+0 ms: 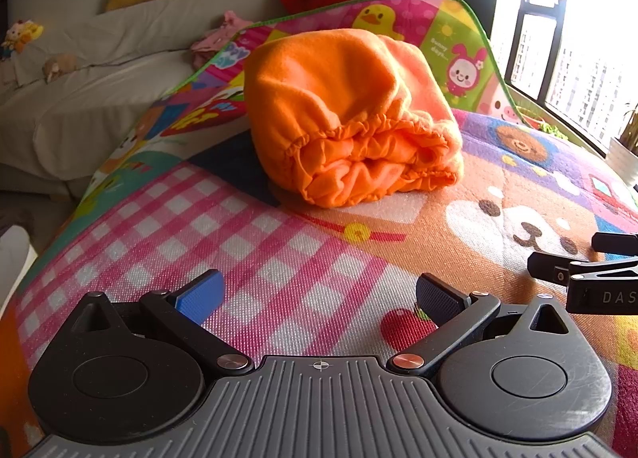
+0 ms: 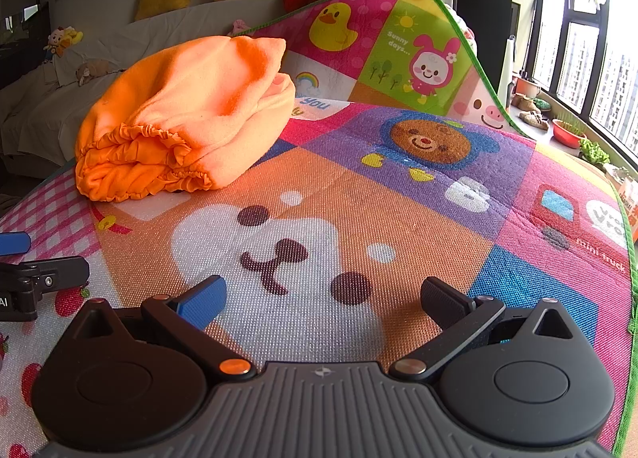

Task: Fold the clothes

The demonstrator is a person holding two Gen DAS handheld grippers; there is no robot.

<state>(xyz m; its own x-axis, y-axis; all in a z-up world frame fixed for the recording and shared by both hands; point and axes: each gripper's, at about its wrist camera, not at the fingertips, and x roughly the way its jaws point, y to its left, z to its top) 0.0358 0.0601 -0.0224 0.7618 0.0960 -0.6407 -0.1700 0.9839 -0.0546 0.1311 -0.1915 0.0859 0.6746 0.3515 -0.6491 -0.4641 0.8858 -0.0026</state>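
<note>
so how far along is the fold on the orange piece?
Done: the orange garment sits as a compact folded bundle on the play mat, elastic hem facing the cameras. In hand: nothing; left gripper and right gripper are both open, short of it. Left: nothing obvious; pink clothes lie beyond the mat.

The folded garment (image 1: 351, 119) lies on the play mat (image 1: 279, 258), far of both grippers; the sofa (image 1: 99, 79) stands behind left.
</note>
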